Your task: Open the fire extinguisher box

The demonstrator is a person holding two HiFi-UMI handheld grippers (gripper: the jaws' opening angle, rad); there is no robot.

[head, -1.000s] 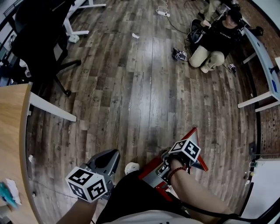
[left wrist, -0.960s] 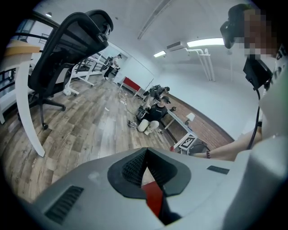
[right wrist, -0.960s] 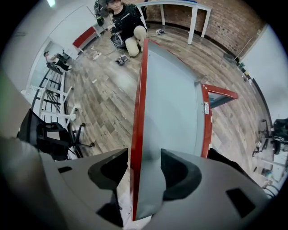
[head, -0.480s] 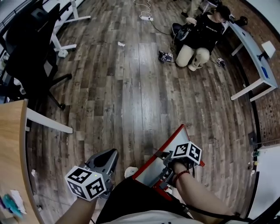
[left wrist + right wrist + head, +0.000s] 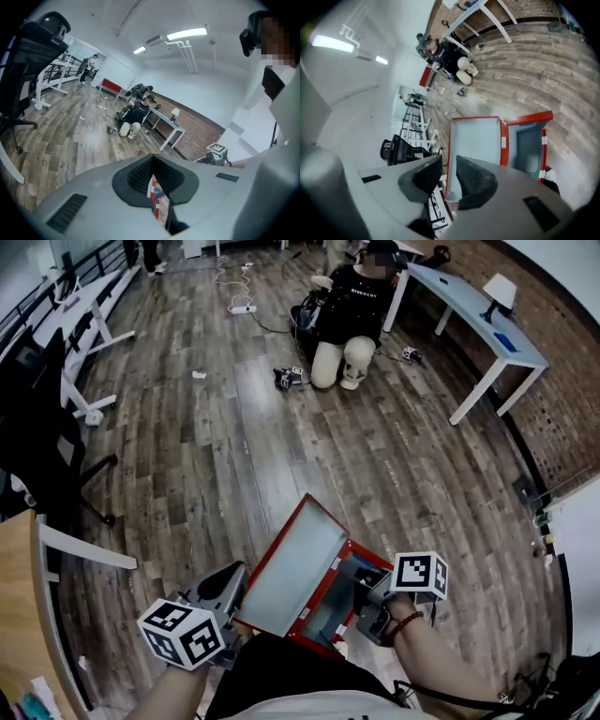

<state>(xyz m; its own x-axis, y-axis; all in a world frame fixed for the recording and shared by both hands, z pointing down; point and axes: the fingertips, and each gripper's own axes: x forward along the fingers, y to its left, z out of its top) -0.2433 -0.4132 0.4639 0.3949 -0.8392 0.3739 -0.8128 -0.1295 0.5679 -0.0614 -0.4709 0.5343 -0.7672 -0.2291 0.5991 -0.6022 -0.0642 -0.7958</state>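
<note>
Standing open, red fire ext. box point(image 5: 295, 568), white edge labels point(image 5: 504, 142) illegible.

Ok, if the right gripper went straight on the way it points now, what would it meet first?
Probably the free edge of the open door of the red box, though depth is unclear. The right gripper has just been closing its jaws; they stand apart with nothing gripped.

Raised lid point(image 5: 292, 568) blocks the middle, open floor point(image 5: 309, 446) beyond (chair point(image 5: 33, 418) far left)
</note>
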